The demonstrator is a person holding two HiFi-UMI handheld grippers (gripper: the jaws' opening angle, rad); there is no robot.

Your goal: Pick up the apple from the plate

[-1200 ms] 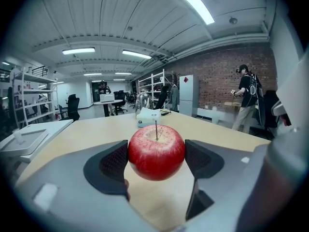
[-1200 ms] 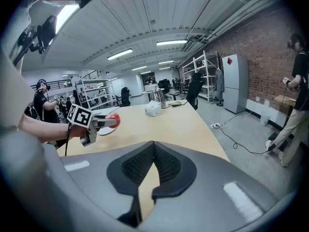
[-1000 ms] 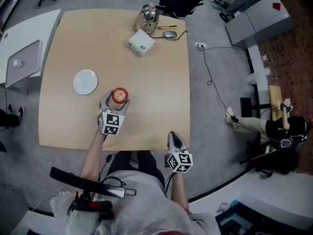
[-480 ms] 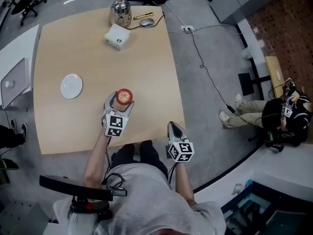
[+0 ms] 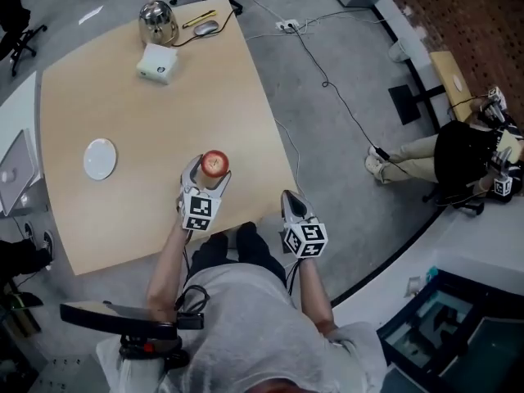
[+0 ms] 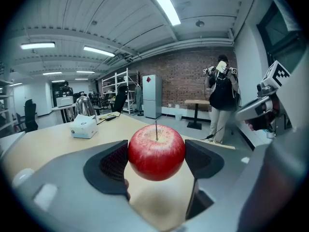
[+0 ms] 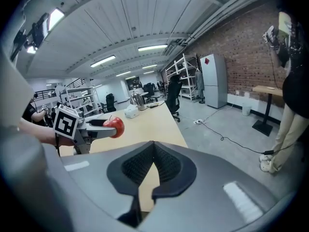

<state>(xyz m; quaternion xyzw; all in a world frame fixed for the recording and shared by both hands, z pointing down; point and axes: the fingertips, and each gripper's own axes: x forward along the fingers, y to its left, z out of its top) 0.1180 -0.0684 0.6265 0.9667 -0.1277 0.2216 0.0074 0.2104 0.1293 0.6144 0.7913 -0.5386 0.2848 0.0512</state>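
Note:
A red apple (image 5: 214,163) (image 6: 156,152) (image 7: 114,126) is held up off the wooden table (image 5: 139,129), stem upward, with my left gripper (image 5: 210,170) (image 6: 157,161) shut on its sides. The white plate (image 5: 101,159) lies bare on the table, well to the left of the apple. My right gripper (image 5: 290,203) (image 7: 153,166) hangs just past the table's near edge, over the floor, jaws closed together on nothing.
At the table's far end stand a white box (image 5: 156,63) (image 6: 84,128), a metal kettle (image 5: 157,22) (image 6: 84,106), a mouse (image 5: 207,28) and a yellow pen. A laptop (image 5: 10,170) lies on a side desk at left. A person (image 5: 458,150) stands at right; cables cross the floor.
The head view has swung, so the table now sits further left and tilted. The apple stays in my left gripper, a bit further from the plate. The right gripper has hardly moved.

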